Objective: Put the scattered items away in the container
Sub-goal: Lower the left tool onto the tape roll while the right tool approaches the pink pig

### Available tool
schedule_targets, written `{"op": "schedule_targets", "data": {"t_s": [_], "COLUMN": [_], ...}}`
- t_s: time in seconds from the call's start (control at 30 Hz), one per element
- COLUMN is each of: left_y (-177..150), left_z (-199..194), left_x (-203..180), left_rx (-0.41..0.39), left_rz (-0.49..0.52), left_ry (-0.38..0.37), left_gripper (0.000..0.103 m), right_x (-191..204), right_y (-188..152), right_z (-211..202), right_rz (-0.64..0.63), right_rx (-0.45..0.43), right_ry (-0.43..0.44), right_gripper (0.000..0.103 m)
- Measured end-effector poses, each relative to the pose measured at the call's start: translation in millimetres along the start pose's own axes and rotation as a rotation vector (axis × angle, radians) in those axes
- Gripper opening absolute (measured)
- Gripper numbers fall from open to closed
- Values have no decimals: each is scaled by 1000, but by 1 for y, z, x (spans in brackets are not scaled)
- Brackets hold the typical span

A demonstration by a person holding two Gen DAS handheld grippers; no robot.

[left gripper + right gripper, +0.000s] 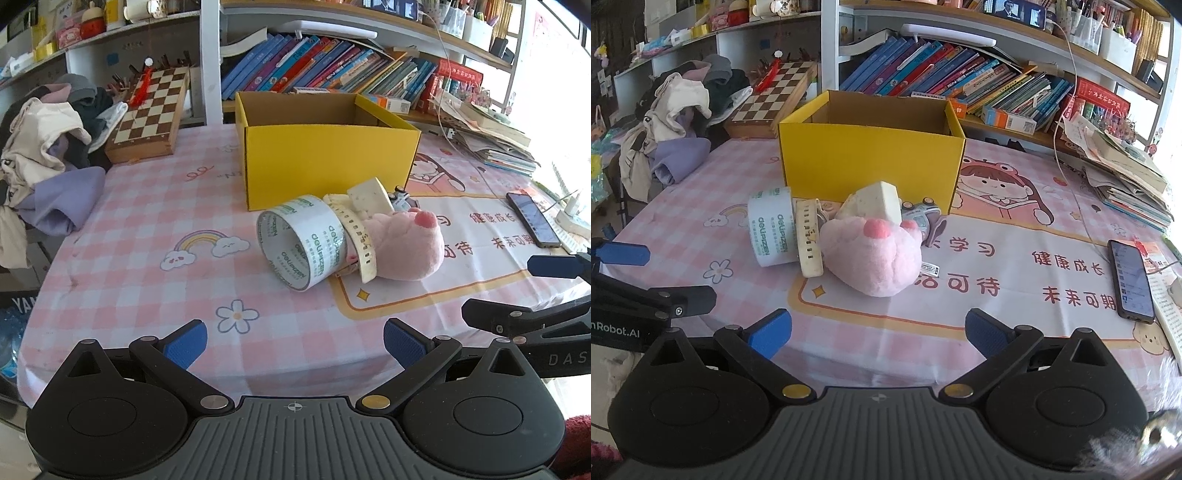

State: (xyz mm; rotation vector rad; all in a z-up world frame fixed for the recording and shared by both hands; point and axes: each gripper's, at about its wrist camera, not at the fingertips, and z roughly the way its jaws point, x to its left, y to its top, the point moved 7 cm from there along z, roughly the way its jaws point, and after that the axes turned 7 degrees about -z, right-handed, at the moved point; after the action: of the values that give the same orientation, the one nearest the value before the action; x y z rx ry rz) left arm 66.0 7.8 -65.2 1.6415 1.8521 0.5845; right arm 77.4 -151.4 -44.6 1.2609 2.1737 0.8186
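The yellow cardboard box (870, 158) stood open on the checked tablecloth (155, 236), its floor hidden. Just before it, touching one another, lay a pink plush toy (873, 254), a roll of printed tape (303, 240), a cream strap (809, 236), a pale wedge-shaped block (877, 201) and a small toy car (921, 214). A grasp on the plush would best be taken across its middle. The left gripper (293, 345) and right gripper (879, 334) were held low, level, jaws wide, empty.
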Motion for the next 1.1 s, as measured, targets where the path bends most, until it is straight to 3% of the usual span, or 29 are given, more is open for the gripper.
{"op": "schedule_targets", "data": {"t_s": [0.43,1.1], "left_y": [11,47], "left_z": [26,61], "left_x": [-6,-4], "left_rx": [42,2], "left_rz": [4,-55], "left_ry": [-5,12], "left_gripper": [103,98], "right_x": [-13,-25], "right_y": [11,47], "right_z": [29,85], "right_rz": [2,-77], "right_rx": [40,86], "right_ry": [26,121], "right_gripper": [96,89]}}
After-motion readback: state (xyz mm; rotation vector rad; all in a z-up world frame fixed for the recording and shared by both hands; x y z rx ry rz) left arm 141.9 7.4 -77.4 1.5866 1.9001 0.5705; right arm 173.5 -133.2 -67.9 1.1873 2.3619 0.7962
